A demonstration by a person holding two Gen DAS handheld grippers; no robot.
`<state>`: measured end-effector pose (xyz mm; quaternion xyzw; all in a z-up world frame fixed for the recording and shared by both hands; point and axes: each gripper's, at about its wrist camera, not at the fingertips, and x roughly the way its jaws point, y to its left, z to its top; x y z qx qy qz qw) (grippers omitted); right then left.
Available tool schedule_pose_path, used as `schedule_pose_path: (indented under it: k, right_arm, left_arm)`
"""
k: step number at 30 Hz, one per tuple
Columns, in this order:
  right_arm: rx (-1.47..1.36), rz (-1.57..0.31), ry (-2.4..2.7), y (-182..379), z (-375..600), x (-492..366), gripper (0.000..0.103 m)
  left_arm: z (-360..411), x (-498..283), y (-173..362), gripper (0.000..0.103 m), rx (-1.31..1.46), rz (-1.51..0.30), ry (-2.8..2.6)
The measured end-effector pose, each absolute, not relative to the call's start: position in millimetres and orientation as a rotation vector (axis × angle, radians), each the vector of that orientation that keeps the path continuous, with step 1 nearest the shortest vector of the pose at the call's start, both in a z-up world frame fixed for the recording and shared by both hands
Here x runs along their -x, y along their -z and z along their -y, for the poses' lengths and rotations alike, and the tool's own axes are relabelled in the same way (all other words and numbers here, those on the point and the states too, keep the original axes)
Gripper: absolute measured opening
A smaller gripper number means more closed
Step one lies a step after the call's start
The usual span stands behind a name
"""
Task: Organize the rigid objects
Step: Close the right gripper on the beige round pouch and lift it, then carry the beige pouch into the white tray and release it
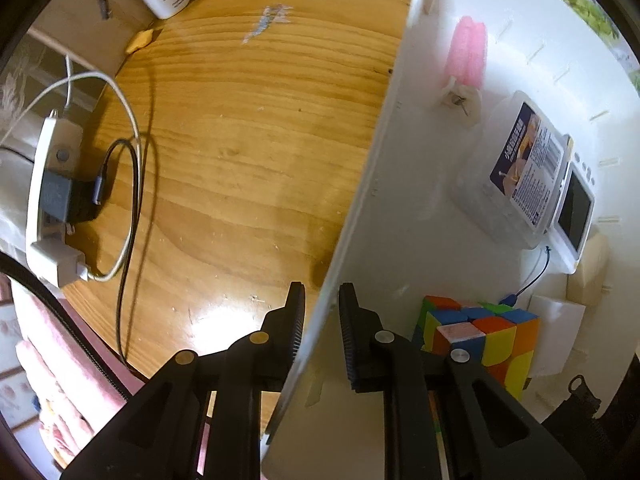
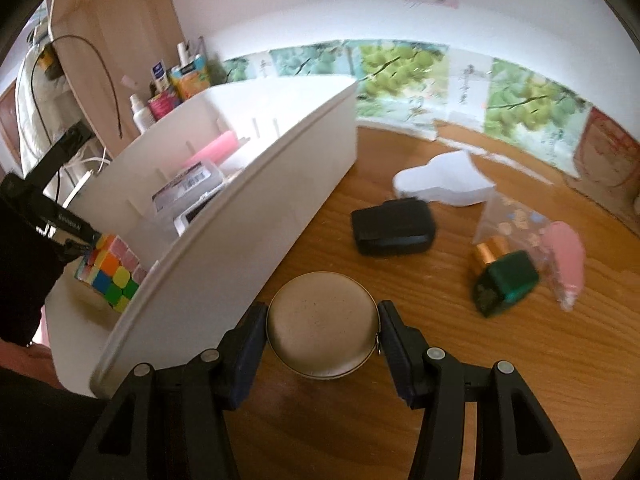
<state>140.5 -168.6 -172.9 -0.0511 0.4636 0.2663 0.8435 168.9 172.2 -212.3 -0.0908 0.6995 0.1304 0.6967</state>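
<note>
Wooden and warm-grained, the surface (image 2: 400, 380) carries a long white plastic organiser box (image 2: 224, 264), and my left hand-held gripper (image 1: 322, 316) is clamped on that box's near wall, one finger outside over the wood and one inside, the wall pinched between the pads. Inside the box, at about three o'clock from that grip in the left wrist view, sits a multicoloured puzzle cube (image 1: 484, 336); further along at one o'clock lie a clear plastic case with a printed label (image 1: 516, 172) and, touching it, a small white device with a dark screen (image 1: 576, 208), and beyond them at twelve o'clock a pink foam piece (image 1: 468, 52). My right hand-held gripper (image 2: 322, 326) is closed on a round bronze-coloured metal tin (image 2: 322, 324), its two pads pressing the tin's sides at nine and three o'clock, just beside the box's outer wall. Whether the tin rests on the wood or is lifted clear of it I cannot tell. From the tin, a black rectangular case (image 2: 394, 226) lies at one o'clock, a white cloud-shaped box (image 2: 440, 178) beyond it, and at two o'clock a dark green block (image 2: 508, 282) beside a clear bag holding a pink item (image 2: 560, 256).
</note>
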Motion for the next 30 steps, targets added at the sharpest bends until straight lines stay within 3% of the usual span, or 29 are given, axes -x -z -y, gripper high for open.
schedule_pose_path:
  k: [17,30]
  right_arm:
    - [0.04,-0.853,-0.548,103,163,-144,0.056]
    - [0.077,-0.824,-0.696,84,118,-137,0.056]
  left_arm:
    - [-176,-136,208,0.02,0.24,-1.498,-0.314]
    - [-170,-125,207,0.022,0.241,-1.482,-0.333]
